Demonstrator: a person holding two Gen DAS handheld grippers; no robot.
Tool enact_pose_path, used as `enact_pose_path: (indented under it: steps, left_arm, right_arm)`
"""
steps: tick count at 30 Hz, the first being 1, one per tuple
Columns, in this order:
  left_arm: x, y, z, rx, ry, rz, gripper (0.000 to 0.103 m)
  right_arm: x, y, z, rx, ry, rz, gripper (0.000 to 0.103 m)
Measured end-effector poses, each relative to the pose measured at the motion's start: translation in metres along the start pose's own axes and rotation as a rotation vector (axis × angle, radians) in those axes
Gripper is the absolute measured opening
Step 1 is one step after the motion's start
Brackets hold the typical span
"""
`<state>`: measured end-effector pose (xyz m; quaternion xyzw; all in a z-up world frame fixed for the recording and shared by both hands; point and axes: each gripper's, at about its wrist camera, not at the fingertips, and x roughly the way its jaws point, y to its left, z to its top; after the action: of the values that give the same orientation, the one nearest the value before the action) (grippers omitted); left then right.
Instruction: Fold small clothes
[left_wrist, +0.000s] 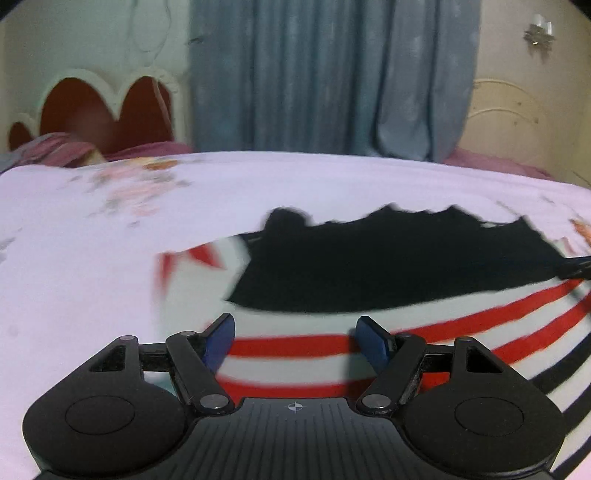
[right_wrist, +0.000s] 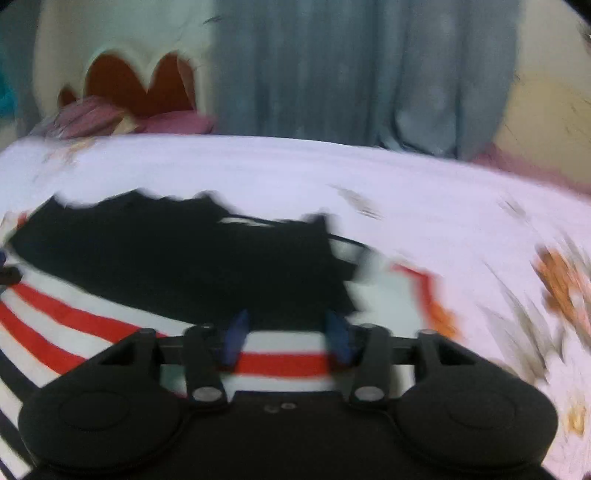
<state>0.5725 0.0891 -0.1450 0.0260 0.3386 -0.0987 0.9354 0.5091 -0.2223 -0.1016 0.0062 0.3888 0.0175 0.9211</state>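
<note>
A small garment (left_wrist: 369, 273), black on top with white, red and black stripes below, lies flat on a pale floral bedsheet (left_wrist: 92, 258). My left gripper (left_wrist: 295, 341) is open, its blue fingers (left_wrist: 219, 341) spread just above the striped part near the garment's left side. The garment also shows in the right wrist view (right_wrist: 184, 258). My right gripper (right_wrist: 290, 338) is open above the striped part near the garment's right side, holding nothing. Both views are motion-blurred.
The bed's far edge meets grey-blue curtains (left_wrist: 325, 74). A headboard with red heart shapes (left_wrist: 103, 107) and pink bedding (left_wrist: 62, 149) stand at the back left. Bare sheet lies left of the garment and right of it in the right wrist view (right_wrist: 461, 229).
</note>
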Motion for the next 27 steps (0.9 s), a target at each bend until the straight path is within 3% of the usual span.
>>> enact_pose_path:
  steps: [4,7,9,13,16,18,22,24,27]
  left_arm:
    - [-0.013,-0.018,0.007,0.011,-0.018,0.047,0.073]
    - [-0.029,-0.047,0.014,0.001,-0.066,-0.046,0.073]
    - [-0.028,-0.074,0.010,0.040,-0.045,-0.102,0.073]
    - [-0.020,-0.104,-0.010,0.102,0.031,-0.147,0.073]
    - [-0.024,-0.097,-0.019,0.113,0.012,-0.135,0.073]
    - [-0.035,-0.082,-0.018,0.097,0.001,-0.116,0.073]
    - [-0.046,-0.028,-0.033,0.059,0.016,-0.021,0.073]
    - [-0.055,-0.005,-0.045,0.026,0.011,-0.005,0.073]
    - [-0.071,-0.007,-0.048,0.042,-0.008,0.011,0.073]
  right_arm:
    - [-0.010,0.002,0.004,-0.006,0.009,-0.021,0.041]
    - [-0.023,0.027,0.009,0.006,-0.054,0.042,0.046]
    - [-0.024,0.057,0.001,-0.051,-0.033,0.119,0.045]
    - [-0.017,0.101,-0.020,-0.154,0.004,0.130,0.049]
    - [-0.022,0.108,-0.031,-0.230,-0.002,0.084,0.048]
    - [-0.031,0.092,-0.030,-0.197,0.019,0.080,0.048]
    - [-0.063,0.042,-0.050,-0.108,0.068,-0.026,0.052]
    - [-0.080,0.012,-0.068,-0.022,0.084,0.004,0.049]
    - [-0.095,0.018,-0.081,-0.065,0.074,-0.032,0.046]
